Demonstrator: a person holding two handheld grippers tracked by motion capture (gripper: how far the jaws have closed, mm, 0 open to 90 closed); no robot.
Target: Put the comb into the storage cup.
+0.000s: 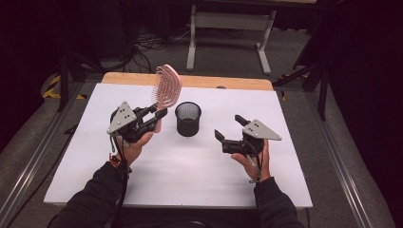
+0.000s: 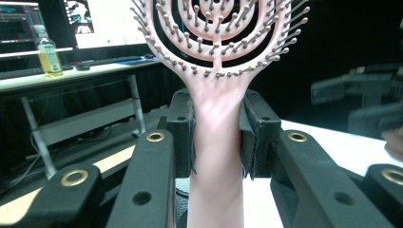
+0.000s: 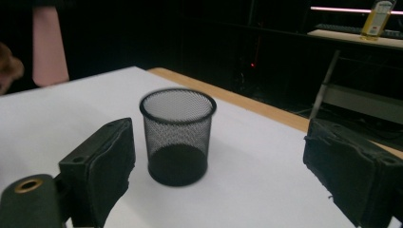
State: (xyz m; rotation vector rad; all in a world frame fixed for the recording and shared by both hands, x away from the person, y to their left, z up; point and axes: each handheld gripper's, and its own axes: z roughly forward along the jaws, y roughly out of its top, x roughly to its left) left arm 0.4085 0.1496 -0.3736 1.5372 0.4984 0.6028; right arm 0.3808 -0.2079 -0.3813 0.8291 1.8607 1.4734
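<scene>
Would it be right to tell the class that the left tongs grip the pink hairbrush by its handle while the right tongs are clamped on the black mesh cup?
Not quite. The right tongs are open and hold nothing; the black mesh cup stands free on the white table, as the right gripper view shows. The left tongs do grip the pink hairbrush by its handle.

Overhead plus tool cameras (shared cup point(image 1: 188, 119))
</scene>
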